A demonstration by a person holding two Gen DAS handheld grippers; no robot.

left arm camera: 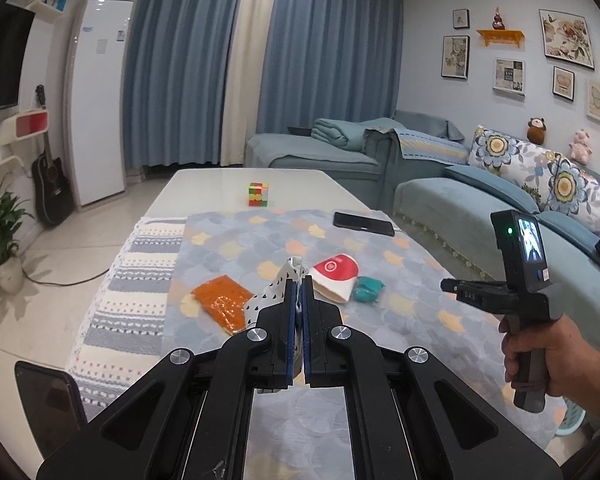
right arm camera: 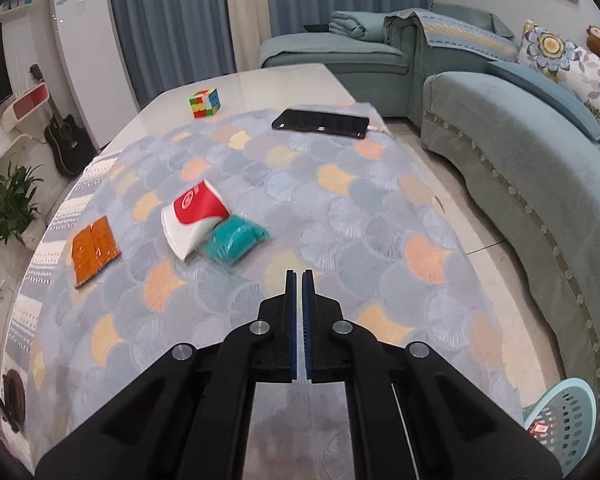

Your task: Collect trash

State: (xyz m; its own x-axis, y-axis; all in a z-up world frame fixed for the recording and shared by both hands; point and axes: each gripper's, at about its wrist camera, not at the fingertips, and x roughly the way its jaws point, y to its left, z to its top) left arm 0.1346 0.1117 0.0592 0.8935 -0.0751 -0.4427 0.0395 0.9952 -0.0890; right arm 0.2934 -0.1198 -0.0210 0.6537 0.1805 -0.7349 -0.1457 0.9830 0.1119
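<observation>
My left gripper point(left arm camera: 298, 282) is shut on a white wrapper with black dots point(left arm camera: 278, 286) and holds it above the table. On the patterned cloth lie an orange wrapper point(left arm camera: 222, 304) point(right arm camera: 94, 250), a crushed red and white paper cup point(left arm camera: 336, 276) point(right arm camera: 196, 216) and a teal crumpled packet point(left arm camera: 366, 289) point(right arm camera: 234, 244) touching the cup. My right gripper point(right arm camera: 299, 276) is shut and empty, over the cloth just in front of the teal packet; it also shows in the left wrist view point(left arm camera: 450, 285) at the right.
A Rubik's cube point(left arm camera: 259, 194) point(right arm camera: 205, 103) and a black phone point(left arm camera: 363, 224) point(right arm camera: 320, 123) lie farther back on the table. A light blue perforated basket point(right arm camera: 568, 420) stands on the floor at right, beside the blue sofa point(right arm camera: 520, 152). A dark phone point(left arm camera: 46, 394) sits at the near left corner.
</observation>
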